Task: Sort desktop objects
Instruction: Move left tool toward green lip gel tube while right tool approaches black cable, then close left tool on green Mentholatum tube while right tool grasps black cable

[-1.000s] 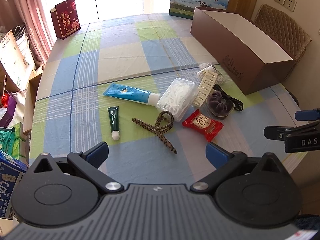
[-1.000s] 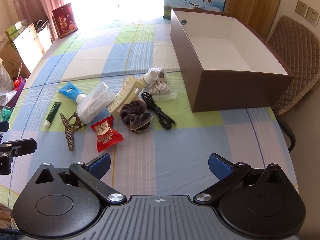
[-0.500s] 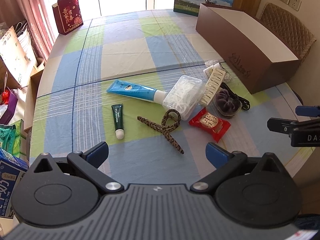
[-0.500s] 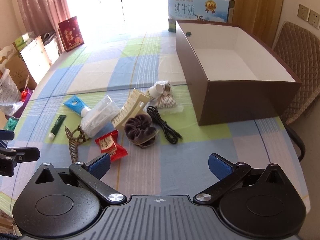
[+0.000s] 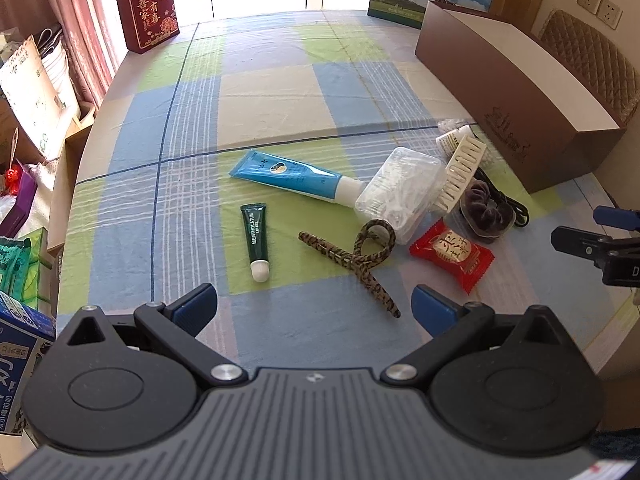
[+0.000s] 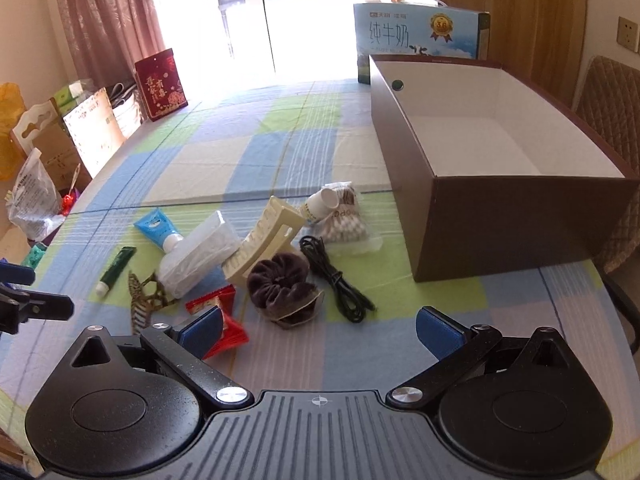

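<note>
Hovering above the near edge of the worktop, the left tongs stand spread wide with nothing between the blue pads, and the right tongs are likewise spread and hold nothing. The worktop carries a checked cloth in blue, green and cream. The desktop objects lie in 1 loose cluster on a green band of the cloth, beside the near end of the brown box, which is open at the top with a white interior and no contents visible. A blue tube lies flat, its white cap touching a clear plastic case. A small dark green tube lies apart, just in front of the blue tube. A leopard-pattern hair claw lies between the green tube and a red candy packet. A cream hair claw leans against the clear case and touches a dark velvet scrunchie. A black cable lies just beside the scrunchie. A small white bottle rests on a bag of cotton swabs near the box. In the right wrist view, the left pad covers part of the red candy packet. A milk carton box stands behind the brown box, and a red gift bag stands at the far left edge.
</note>
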{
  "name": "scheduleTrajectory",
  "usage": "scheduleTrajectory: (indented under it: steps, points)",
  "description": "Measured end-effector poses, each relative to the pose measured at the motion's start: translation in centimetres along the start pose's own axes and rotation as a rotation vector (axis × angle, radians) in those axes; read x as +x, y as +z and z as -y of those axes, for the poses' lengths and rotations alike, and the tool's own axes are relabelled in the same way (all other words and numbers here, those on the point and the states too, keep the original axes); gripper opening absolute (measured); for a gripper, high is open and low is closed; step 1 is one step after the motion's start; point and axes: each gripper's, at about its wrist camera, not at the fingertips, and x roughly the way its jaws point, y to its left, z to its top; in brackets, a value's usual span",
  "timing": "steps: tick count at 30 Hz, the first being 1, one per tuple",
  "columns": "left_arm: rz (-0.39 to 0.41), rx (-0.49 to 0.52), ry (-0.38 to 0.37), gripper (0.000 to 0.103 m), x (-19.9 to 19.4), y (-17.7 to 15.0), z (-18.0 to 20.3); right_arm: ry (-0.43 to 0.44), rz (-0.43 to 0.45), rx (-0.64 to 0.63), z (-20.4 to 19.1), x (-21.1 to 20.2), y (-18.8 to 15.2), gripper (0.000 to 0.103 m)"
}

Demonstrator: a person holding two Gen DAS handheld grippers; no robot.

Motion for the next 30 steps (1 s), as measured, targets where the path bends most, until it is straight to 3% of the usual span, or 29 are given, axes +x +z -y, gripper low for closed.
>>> scheduleTrajectory:
  steps: [2, 11, 30]
  points:
    - [0.002, -0.010, 0.005, 0.102, 0.5, 0.2, -0.4, 0.003, 0.003, -0.021, 0.4, 0.7, 0.1, 0.082]
    - [0.002, -0.051, 0.036, 0.101, 2.8, 0.7, -2.5, 0.042, -0.017, 0.013, 3.6, 4.3, 0.9, 0.031]
    - [-0.038, -0.056, 0.054, 0.089, 5.9, 1.0, -4.2, 0.084, -0.056, -0.159, 2.8, 9.3, 1.2, 0.024]
